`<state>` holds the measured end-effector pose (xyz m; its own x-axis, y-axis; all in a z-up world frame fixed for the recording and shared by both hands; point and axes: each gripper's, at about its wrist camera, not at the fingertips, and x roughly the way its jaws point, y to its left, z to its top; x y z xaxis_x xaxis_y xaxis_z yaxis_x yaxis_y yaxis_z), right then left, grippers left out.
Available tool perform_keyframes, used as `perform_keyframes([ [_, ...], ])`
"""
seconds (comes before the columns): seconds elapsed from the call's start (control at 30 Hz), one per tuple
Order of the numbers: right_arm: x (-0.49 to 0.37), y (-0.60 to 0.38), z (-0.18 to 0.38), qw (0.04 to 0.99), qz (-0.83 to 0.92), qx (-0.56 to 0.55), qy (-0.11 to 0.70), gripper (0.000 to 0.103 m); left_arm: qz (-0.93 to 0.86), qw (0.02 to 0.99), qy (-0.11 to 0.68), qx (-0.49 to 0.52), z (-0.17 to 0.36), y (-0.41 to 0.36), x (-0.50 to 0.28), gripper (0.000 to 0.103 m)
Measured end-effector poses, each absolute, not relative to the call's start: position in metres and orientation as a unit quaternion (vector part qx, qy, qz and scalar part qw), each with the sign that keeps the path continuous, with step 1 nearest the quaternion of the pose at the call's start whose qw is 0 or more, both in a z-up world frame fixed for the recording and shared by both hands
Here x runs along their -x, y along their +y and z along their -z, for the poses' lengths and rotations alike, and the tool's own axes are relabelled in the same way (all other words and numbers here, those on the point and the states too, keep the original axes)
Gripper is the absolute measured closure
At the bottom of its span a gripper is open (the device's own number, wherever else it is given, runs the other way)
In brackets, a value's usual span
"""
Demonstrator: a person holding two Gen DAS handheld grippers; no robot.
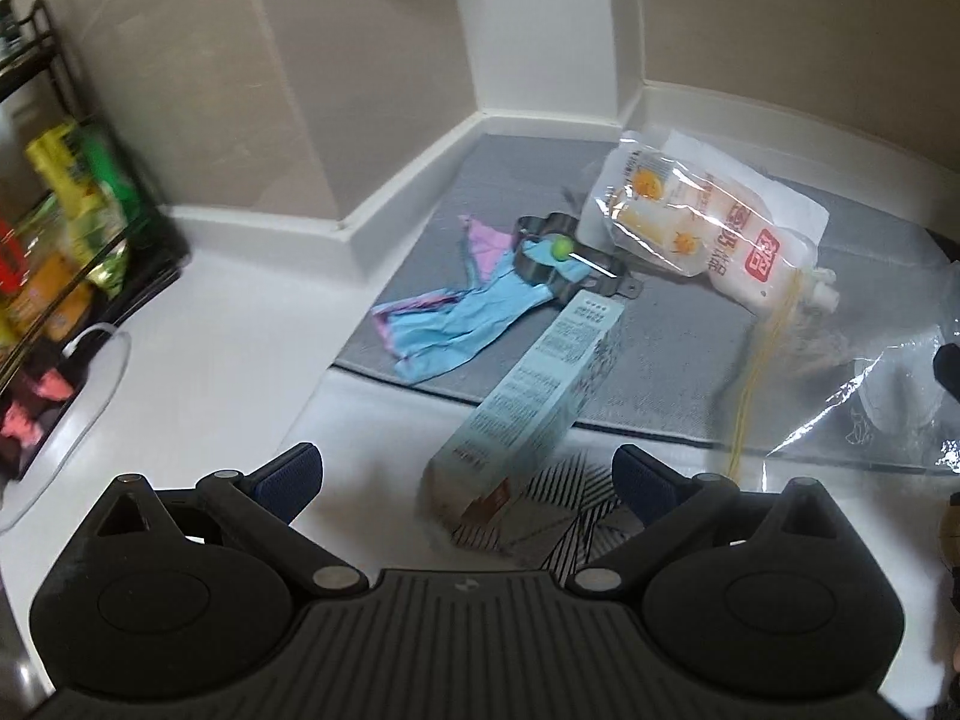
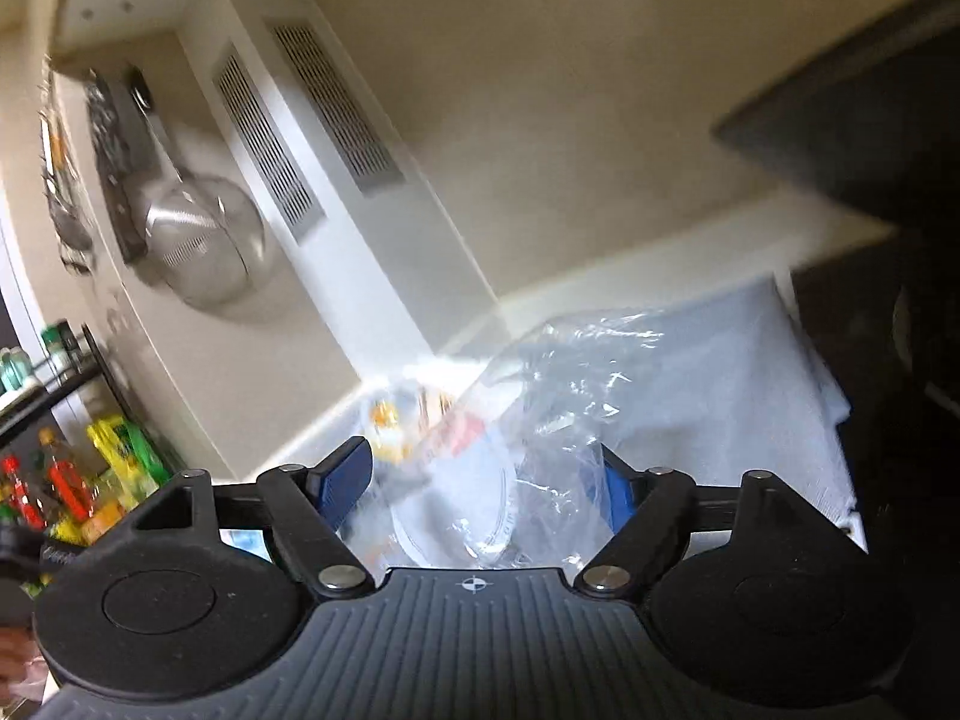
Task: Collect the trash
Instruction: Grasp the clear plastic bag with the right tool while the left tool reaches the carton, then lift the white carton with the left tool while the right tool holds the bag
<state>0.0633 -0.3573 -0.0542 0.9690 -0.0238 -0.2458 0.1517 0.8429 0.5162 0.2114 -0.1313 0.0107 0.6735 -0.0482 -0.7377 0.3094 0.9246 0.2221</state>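
Note:
In the left wrist view, a long pale-blue carton (image 1: 534, 390) lies on the white counter, its near end between the open fingers of my left gripper (image 1: 468, 474). Behind it on a grey mat (image 1: 660, 354) lie a crumpled blue-and-pink wrapper (image 1: 462, 312), a metal clip with a green bead (image 1: 561, 252) and a white drink pouch (image 1: 708, 228). A clear plastic bag (image 1: 864, 384) lies at the right. In the right wrist view, my right gripper (image 2: 486, 480) is open, with that clear bag (image 2: 558, 396) bunched between its fingers; whether the pads touch it is unclear.
A black wire rack (image 1: 66, 222) with bottles and packets stands at the left, also in the right wrist view (image 2: 78, 468). A wall corner (image 1: 528, 30) rises behind the mat. A strainer (image 2: 198, 252) hangs on the wall. A dark appliance (image 2: 888, 330) is at the right.

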Motion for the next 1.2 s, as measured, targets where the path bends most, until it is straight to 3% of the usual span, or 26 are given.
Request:
perform_keyframes([
  [0.5,-0.074,-0.359,0.070,0.933,0.046,-0.310,0.176,0.025,0.088,0.875,0.424,-0.215,0.037,-0.169,-0.259,0.000],
  [0.53,-0.074,-0.359,0.070,0.933,0.040,-0.312,0.175,0.043,0.083,0.875,0.424,-0.217,0.036,-0.170,-0.259,0.004],
  [0.57,-0.073,-0.358,0.070,0.934,0.033,-0.311,0.172,0.054,0.081,0.878,0.419,-0.217,0.034,-0.170,-0.256,0.027],
  [0.6,-0.072,-0.357,0.069,0.935,0.027,-0.310,0.167,0.068,0.080,0.878,0.417,-0.219,0.032,-0.170,-0.253,0.043],
  [0.63,-0.071,-0.357,0.068,0.937,0.019,-0.309,0.161,0.077,0.077,0.879,0.416,-0.221,0.030,-0.170,-0.251,0.053],
  [0.67,-0.069,-0.355,0.067,0.940,0.015,-0.306,0.152,0.078,0.077,0.882,0.410,-0.216,0.027,-0.168,-0.248,0.066],
  [0.9,-0.055,-0.345,0.054,0.963,0.001,-0.258,0.083,0.081,0.078,0.907,0.372,-0.183,-0.002,-0.152,-0.219,0.070],
  [1.2,-0.056,-0.353,0.054,0.959,0.006,-0.272,0.076,0.081,0.074,0.927,0.329,-0.166,-0.033,-0.128,-0.153,0.070],
])
